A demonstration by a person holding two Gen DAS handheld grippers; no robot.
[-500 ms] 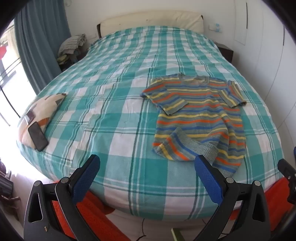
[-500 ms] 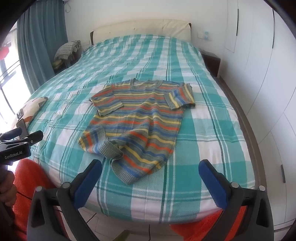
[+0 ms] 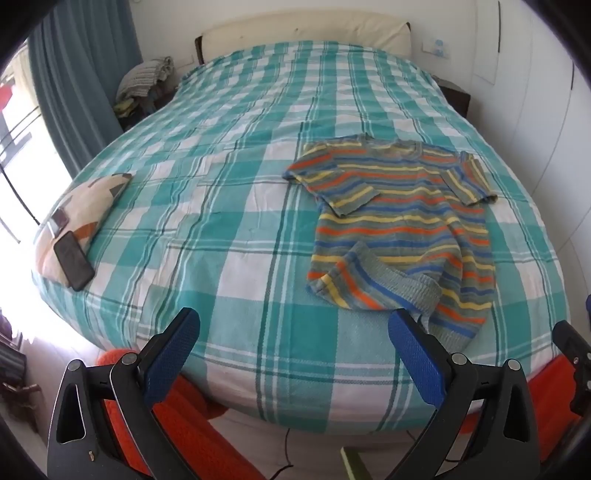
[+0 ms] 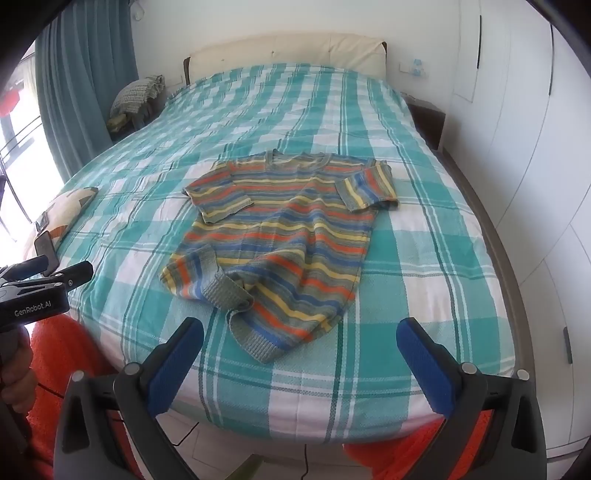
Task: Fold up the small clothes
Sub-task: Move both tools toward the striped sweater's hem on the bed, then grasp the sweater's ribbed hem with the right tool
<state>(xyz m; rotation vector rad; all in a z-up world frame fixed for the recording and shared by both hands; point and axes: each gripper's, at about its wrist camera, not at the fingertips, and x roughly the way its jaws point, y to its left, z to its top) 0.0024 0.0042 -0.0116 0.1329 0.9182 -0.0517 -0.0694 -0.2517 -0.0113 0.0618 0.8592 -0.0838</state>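
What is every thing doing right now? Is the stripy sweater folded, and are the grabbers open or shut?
Striped sweater: lying on the bed, not folded yet, bottom hem flipped up at one corner.
Left gripper: open, holding nothing.
Right gripper: open, holding nothing.
Phone: lying flat on a cushion.
Checked bedspread: spread over the bed, lightly wrinkled.

A big bed (image 3: 258, 221) with a green and white check cover fills the room. A cream headboard (image 3: 306, 33) stands at a white wall. Blue curtains (image 3: 81, 74) hang by a bright window (image 3: 18, 122). White cupboards (image 4: 535, 184) stand at the right.
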